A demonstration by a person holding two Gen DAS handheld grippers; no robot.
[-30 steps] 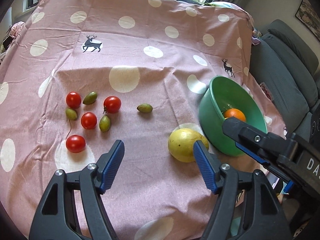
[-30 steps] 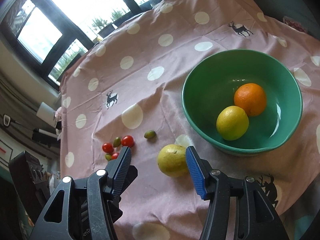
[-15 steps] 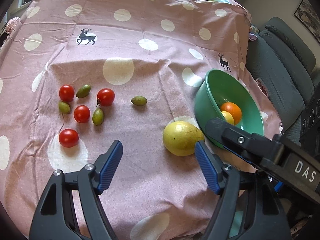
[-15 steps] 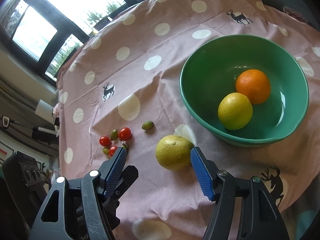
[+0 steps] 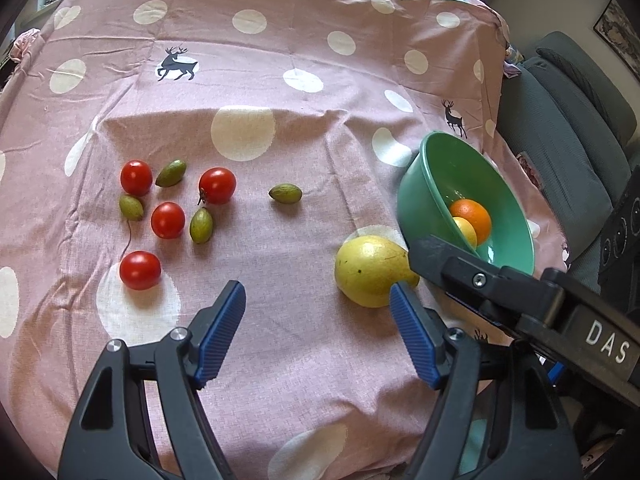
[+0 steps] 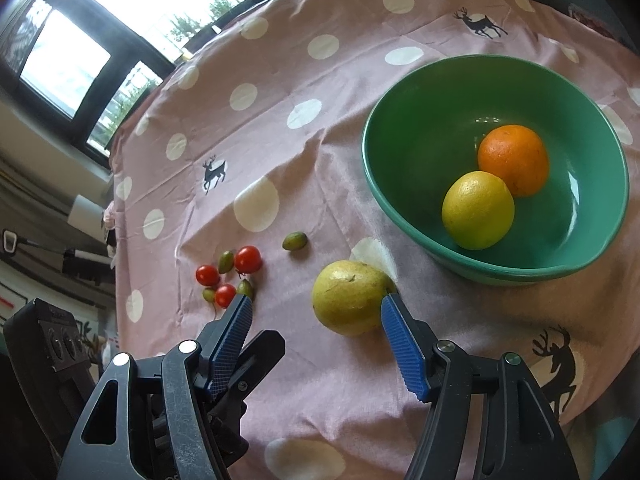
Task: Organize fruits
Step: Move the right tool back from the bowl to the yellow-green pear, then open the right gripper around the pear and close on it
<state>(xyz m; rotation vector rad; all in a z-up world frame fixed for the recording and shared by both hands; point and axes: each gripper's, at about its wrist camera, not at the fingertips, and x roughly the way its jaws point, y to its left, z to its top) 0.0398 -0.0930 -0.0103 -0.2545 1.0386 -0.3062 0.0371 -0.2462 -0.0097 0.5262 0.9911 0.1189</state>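
A yellow pear lies on the pink dotted cloth beside a green bowl that holds an orange and a lemon. Several red tomatoes and small green fruits lie to the left. My left gripper is open and empty above the cloth, left of the pear. My right gripper is open, the pear just ahead of its right finger. The right gripper's finger also shows in the left wrist view.
A grey sofa stands right of the table. Windows lie behind the far edge. The tomato cluster also shows in the right wrist view. Bare cloth lies between the tomatoes and the pear.
Both grippers have drawn back and risen a little. My right gripper has shifted toward the pear, which now sits close to its right finger. No fruit has moved.
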